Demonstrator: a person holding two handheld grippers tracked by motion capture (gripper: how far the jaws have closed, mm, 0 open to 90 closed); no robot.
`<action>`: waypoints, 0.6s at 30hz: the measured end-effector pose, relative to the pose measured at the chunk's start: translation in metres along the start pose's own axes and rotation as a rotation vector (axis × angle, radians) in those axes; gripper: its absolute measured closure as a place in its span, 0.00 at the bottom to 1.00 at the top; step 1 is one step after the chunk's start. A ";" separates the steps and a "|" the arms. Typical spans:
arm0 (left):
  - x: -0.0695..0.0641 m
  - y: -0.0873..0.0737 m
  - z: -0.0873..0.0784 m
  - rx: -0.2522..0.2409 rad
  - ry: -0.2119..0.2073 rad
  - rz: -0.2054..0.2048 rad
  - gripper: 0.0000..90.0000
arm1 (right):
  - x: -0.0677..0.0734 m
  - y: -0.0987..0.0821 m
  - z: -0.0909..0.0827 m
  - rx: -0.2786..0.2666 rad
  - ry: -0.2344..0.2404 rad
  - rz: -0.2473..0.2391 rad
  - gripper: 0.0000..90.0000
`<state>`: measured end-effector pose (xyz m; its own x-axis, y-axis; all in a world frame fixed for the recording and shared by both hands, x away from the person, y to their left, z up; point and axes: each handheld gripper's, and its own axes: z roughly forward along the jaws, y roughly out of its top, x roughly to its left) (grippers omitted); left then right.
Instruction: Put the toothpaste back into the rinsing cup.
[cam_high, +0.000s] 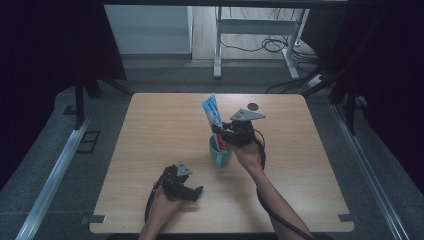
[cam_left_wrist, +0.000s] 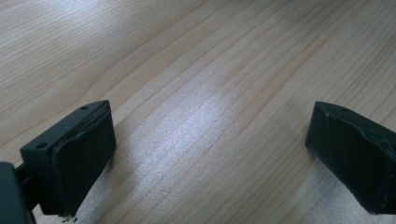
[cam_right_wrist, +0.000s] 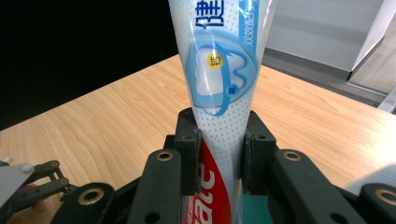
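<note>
Gripping a toothpaste tube (cam_right_wrist: 219, 88) upright, the right tool (cam_high: 223, 136) holds it with its lower end in the teal cup (cam_high: 220, 156) mid-tabletop (cam_high: 150, 130). The left tool (cam_high: 192, 192) rests open, near left of the cup.

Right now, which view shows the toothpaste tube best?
The right gripper view: the toothpaste tube rises close up, clamped between the right gripper pads, print readable. The high view shows it small, tilted, its lower end in the teal cup.
</note>
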<state>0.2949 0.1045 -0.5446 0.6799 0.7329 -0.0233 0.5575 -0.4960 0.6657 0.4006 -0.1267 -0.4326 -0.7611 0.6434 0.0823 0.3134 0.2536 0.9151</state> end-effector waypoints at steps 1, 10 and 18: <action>0.000 0.000 0.000 0.000 0.000 0.000 0.02 | 0.000 -0.001 0.001 0.002 0.000 0.002 0.80; 0.000 0.000 0.000 -0.002 0.001 -0.004 0.02 | 0.000 -0.012 0.008 0.017 0.003 0.011 0.80; 0.000 0.000 0.000 -0.002 0.001 -0.004 0.02 | 0.003 -0.018 0.013 0.031 0.008 0.002 0.79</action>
<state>0.2947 0.1042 -0.5448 0.6770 0.7355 -0.0252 0.5593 -0.4919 0.6673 0.3995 -0.1200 -0.4537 -0.7647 0.6384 0.0876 0.3325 0.2745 0.9023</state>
